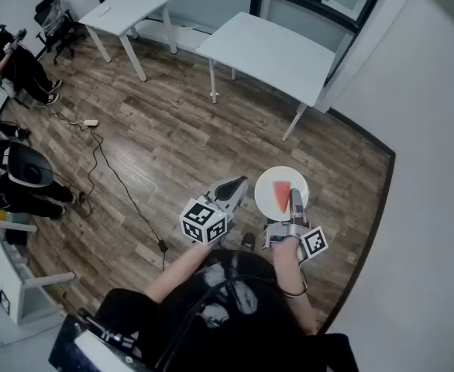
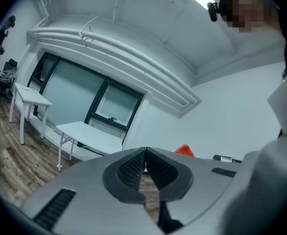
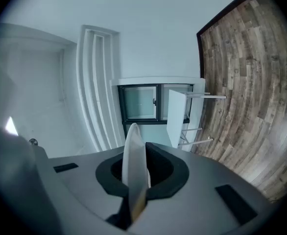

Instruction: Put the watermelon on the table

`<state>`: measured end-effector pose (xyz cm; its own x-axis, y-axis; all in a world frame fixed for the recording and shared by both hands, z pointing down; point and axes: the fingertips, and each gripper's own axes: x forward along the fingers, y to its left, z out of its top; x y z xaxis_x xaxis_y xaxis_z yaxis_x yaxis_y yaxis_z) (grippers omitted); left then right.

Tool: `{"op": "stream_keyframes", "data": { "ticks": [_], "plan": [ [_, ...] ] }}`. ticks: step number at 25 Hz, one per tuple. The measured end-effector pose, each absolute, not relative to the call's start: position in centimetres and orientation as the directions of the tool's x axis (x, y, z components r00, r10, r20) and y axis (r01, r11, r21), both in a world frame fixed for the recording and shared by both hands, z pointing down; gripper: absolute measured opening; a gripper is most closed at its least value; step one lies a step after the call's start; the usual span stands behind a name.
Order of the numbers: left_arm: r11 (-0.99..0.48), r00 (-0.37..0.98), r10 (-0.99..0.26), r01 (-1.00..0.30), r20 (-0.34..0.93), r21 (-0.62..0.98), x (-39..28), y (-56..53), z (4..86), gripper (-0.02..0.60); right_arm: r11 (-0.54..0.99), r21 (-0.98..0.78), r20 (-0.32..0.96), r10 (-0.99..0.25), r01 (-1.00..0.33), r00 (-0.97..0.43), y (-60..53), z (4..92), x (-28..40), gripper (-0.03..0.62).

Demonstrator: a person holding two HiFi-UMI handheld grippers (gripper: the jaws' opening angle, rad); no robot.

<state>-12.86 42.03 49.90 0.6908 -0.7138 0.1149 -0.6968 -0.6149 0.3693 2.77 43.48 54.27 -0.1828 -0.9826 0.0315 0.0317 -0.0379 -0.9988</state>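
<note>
Clamping the plate [image 1: 266, 183] by its near rim, the right gripper [image 1: 295, 200] holds the watermelon [image 1: 281, 198] level for carrying to the far surface [image 1: 266, 53]; the left gripper [image 1: 238, 184] is closed, empty.

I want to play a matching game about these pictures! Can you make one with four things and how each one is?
Things:
1. red wedge-shaped watermelon slice
2. round white plate
3. left hand-held gripper
4. nearer white rectangular table

States:
A. shut, holding nothing
B. standing on the brown wooden floor
C. lying on the plate
D. pinched at its rim by the right hand-held gripper

Pairs: 1-C, 2-D, 3-A, 4-B.
</note>
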Motion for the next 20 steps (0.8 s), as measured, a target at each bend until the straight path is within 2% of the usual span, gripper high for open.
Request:
{"op": "stream_keyframes", "data": {
  "ticks": [12, 20],
  "plan": [
    [-0.618, 0.721, -0.682, -0.659, 0.125, 0.429, -14.8, 41.8, 52.1, 0.003, -0.030, -1.000, 0.030, -0.988, -0.003, -0.153, 43.1, 56.0, 0.9, 0.023],
    [-0.624, 0.757, -0.633, -0.622, 0.160, 0.474, -15.7, 41.7, 54.3, 0.004, 0.040, -0.993, -0.056, -0.987, 0.113, -0.148, 43.0, 56.8, -1.0, 0.025]
  ]
}}
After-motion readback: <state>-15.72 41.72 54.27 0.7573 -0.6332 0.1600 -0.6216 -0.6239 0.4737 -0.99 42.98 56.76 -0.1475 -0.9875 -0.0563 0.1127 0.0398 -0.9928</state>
